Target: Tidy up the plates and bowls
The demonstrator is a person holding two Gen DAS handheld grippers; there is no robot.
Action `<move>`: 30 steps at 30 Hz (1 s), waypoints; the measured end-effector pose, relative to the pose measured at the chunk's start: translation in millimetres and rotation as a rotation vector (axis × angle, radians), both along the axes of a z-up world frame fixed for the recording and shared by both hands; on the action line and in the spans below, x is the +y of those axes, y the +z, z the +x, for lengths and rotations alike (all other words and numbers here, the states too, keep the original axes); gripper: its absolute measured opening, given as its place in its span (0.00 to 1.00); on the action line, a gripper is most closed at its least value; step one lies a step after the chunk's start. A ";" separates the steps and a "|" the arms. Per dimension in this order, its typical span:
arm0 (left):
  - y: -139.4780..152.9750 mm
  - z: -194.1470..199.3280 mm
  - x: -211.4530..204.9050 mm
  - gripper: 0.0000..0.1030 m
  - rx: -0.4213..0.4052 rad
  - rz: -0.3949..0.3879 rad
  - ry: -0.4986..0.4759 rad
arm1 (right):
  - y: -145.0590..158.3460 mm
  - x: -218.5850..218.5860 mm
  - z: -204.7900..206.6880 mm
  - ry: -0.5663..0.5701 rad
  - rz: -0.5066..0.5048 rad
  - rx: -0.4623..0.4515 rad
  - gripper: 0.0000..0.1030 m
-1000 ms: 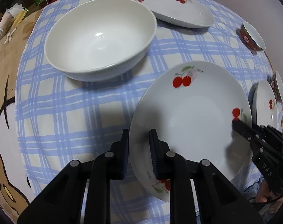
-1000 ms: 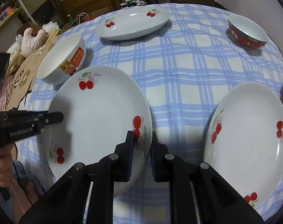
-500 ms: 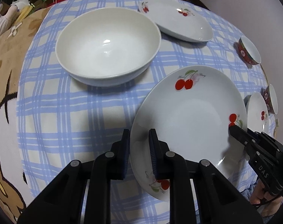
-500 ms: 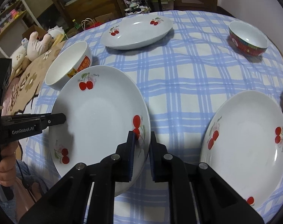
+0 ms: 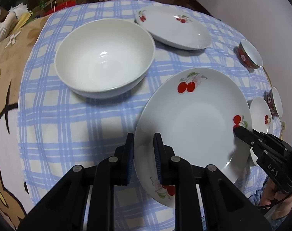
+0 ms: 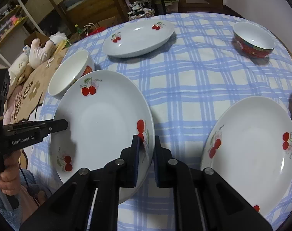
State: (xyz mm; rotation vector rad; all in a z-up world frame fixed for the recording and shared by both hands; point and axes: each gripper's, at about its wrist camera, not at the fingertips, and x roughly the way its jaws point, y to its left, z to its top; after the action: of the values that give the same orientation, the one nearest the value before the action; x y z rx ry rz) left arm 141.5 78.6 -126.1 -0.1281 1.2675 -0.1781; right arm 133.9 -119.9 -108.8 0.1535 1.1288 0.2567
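Both claws, the left gripper (image 5: 144, 155) and right gripper (image 6: 146, 158), pinch opposite rims of the white cherry-printed ceramic plate (image 6: 101, 123), which spans straight between them.

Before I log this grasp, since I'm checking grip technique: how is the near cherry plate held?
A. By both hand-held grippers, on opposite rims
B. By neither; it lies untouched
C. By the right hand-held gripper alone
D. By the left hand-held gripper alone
A: the left hand-held gripper and the right hand-held gripper each straddle a rim of the cherry plate, on opposite sides.
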 end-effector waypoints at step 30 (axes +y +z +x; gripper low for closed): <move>32.8 13.8 -41.9 0.19 -0.058 -0.062 -0.076 | 36.8 -51.8 -9.6 -0.121 0.049 -0.046 0.11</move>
State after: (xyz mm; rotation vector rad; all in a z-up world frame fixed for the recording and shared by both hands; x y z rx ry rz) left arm 155.3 36.7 -93.3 -0.1278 1.2102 -0.2846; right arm 124.2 -171.7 -71.9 0.2569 1.0641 0.1791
